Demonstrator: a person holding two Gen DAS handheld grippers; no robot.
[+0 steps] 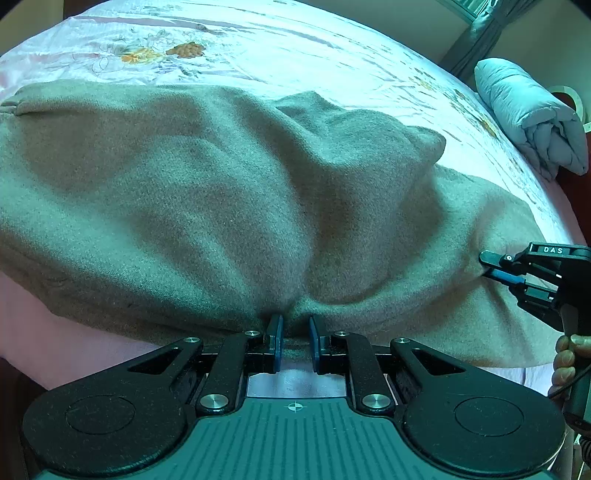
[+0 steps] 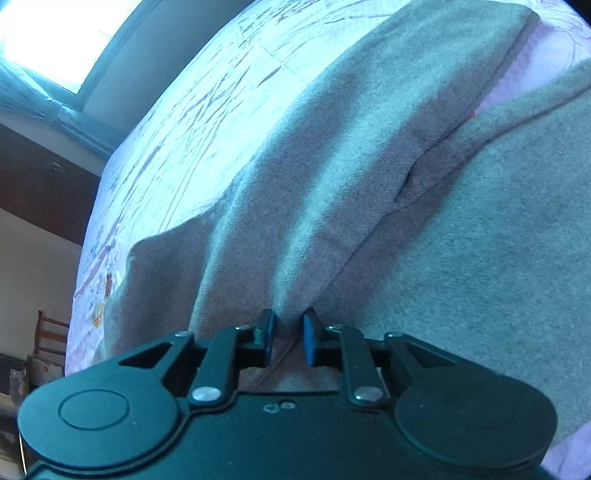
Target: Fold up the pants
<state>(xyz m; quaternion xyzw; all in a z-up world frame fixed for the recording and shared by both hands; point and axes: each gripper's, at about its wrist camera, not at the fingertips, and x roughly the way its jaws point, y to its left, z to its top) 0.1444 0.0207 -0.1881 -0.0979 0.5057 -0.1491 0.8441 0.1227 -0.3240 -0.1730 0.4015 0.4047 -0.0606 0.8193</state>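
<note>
The grey pants (image 1: 207,192) lay rumpled across the pink flowered bedspread (image 1: 280,48), filling the middle of the left wrist view. At the bottom centre of that frame the left gripper (image 1: 295,326) had its jaws drawn close around a pinched ridge of the pants' near edge, a narrow gap of cloth between them. Only this view showed the right gripper (image 1: 489,264) from outside, at the right edge, jaws nearly closed on a fold of the same cloth, with the person's hand (image 1: 567,363) on its handle below. It also showed a rolled pale quilt (image 1: 532,118) in the upper right. The right wrist view showed what that one could not: the right gripper's (image 2: 288,326) jaws close together on a raised crease, the window (image 2: 48,33) bright in the upper left, and a wooden chair (image 2: 50,334) at the lower left.
</note>
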